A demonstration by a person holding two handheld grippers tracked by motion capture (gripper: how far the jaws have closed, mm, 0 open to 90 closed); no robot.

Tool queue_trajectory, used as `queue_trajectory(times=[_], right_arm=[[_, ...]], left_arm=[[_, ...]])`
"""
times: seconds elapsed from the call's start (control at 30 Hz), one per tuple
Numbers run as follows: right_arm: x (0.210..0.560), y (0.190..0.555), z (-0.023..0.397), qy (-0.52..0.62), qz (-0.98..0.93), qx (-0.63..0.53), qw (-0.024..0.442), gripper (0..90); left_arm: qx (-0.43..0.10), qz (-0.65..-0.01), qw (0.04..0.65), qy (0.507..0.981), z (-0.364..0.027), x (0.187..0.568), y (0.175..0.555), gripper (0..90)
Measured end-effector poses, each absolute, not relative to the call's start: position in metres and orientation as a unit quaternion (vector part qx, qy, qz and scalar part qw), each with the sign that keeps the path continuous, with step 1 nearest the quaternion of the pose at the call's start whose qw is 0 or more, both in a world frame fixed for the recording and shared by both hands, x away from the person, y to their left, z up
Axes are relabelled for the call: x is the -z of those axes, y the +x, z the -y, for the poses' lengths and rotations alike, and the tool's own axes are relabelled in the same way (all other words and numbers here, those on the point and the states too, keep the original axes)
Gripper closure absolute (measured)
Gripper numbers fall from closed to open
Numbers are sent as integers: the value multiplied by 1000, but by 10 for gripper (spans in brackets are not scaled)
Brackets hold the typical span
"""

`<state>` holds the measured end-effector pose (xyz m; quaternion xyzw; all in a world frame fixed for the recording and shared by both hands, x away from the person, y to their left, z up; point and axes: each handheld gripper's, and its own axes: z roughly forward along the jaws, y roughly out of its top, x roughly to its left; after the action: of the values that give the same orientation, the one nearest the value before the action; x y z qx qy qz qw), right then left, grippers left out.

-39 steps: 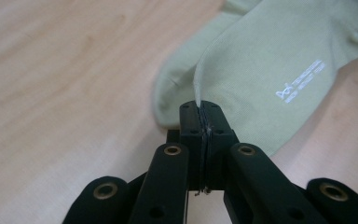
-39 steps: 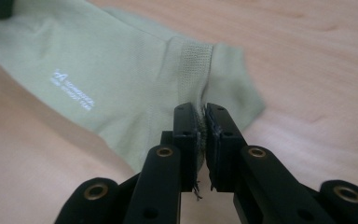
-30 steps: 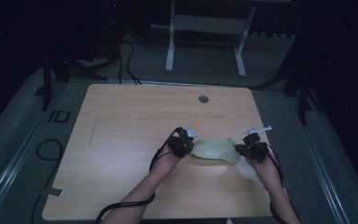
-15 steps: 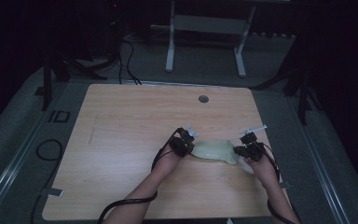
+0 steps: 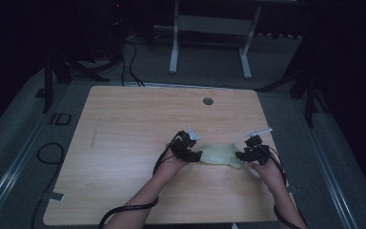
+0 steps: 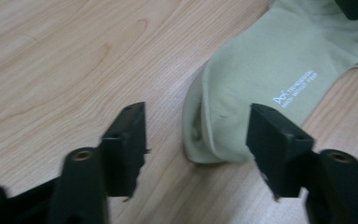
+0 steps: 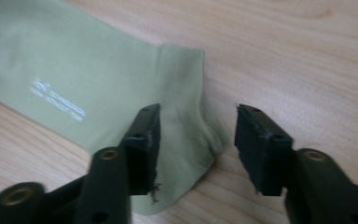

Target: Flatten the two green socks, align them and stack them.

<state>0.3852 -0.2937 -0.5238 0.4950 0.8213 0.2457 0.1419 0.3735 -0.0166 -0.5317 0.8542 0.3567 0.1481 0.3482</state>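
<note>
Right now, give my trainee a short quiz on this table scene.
1. True or false: the sock hangs in the air between the two grippers.
2. What colour is the printing on the sock? A) black B) white C) red
3. Fill in: the sock lies on a ____ table.

Key
1. False. It lies flat on the table, and the left gripper and the right gripper have just been opening; their fingers stand apart with a sock end between them, unpressed.
2. B, white.
3. Wooden.
</note>
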Motion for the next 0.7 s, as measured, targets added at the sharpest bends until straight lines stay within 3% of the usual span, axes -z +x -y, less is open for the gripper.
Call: queue_trajectory(times=[0.1,0.23,0.37,0.7], right_arm=[[516,383,290,488,-821,-258,144,394],[514,382,283,480,-827,-262,133,305],[515,379,280,479,-823,-278,124,186],[522,367,284,471,-820,-300,123,152]], left_arm=[[-143,-354,353,854,14,528,369,223],[-150,-348,349,857,13,529,365,158],[-168,-340,357,853,11,529,358,140],[-179,-338,372,846,-11,533,339,119]])
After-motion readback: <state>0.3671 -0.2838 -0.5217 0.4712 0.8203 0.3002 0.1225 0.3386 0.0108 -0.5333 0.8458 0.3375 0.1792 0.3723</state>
